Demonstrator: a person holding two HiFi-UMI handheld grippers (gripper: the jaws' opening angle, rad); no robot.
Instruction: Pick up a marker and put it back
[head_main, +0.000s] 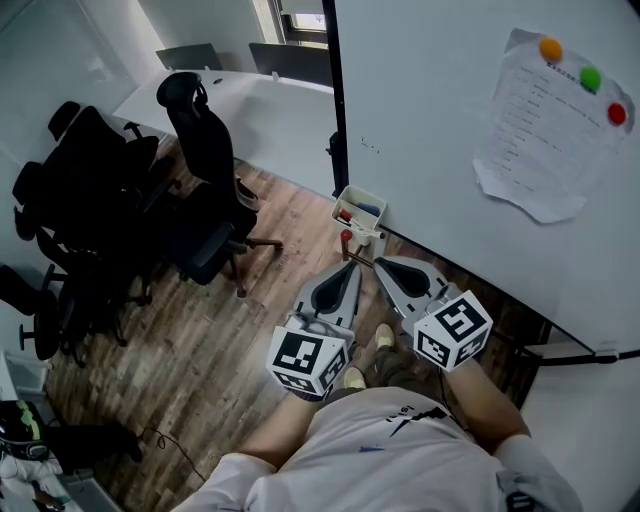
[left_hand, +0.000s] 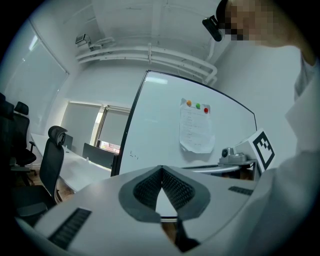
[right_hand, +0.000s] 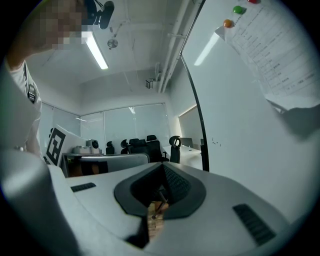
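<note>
A small white marker tray (head_main: 362, 195) hangs at the whiteboard's lower edge, with a red marker (head_main: 345, 214) and a blue marker (head_main: 369, 209) lying in it. Just below it a red-capped marker (head_main: 347, 239) stands upright. Both grippers point at the tray from below. My left gripper (head_main: 347, 263) is shut with nothing between its pads (left_hand: 170, 187), its tip just under the red cap. Beside it my right gripper (head_main: 377, 262) is also shut and empty, its jaws meeting at the tip (right_hand: 162, 169). No marker shows in either gripper view.
The whiteboard (head_main: 430, 120) fills the right side, carrying a paper sheet (head_main: 545, 130) held by coloured magnets (head_main: 590, 77). Black office chairs (head_main: 205, 200) and a white desk (head_main: 250, 100) stand to the left on the wooden floor (head_main: 200, 330).
</note>
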